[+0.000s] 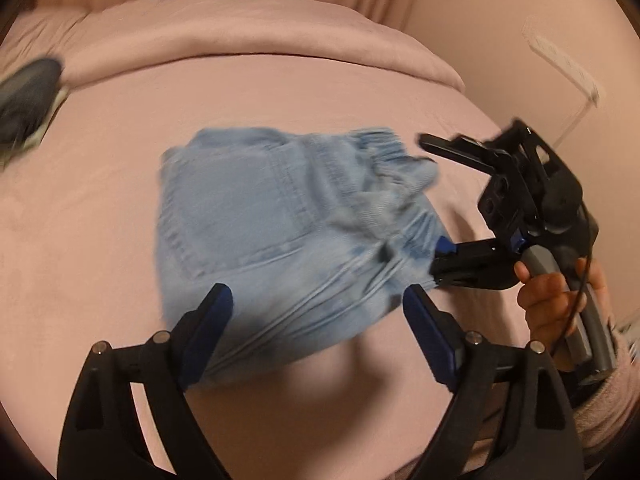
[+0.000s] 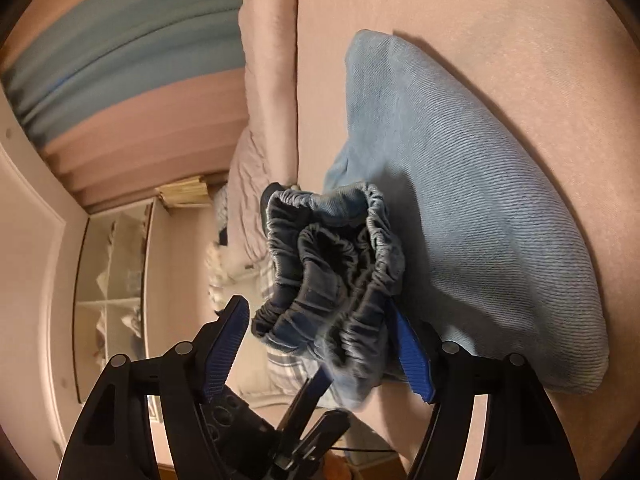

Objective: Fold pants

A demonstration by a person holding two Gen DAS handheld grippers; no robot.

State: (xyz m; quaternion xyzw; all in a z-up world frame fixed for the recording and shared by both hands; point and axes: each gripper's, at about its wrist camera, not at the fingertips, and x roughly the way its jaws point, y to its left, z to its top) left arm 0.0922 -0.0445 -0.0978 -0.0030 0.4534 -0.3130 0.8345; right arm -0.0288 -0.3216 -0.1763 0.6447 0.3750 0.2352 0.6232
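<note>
Left gripper point(image 1: 318, 326), lower centre of the left view: fingers spread wide, nothing gripped, held over the near edge of the pants point(image 1: 280, 216). Pants lie folded, mid-frame, on the pink bed point(image 1: 100, 240). Right gripper point(image 2: 320, 344): also wide apart; the gathered waistband point(image 2: 332, 256) is bunched between the fingers, unclamped. Hand point(image 1: 560, 300) seen on its handle, right edge.

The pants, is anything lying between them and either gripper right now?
Nothing visible does. The pants lie on the pink bed, partly between the open left gripper fingers, and the open right gripper already has the elastic waistband bunched between its fingers.
</note>
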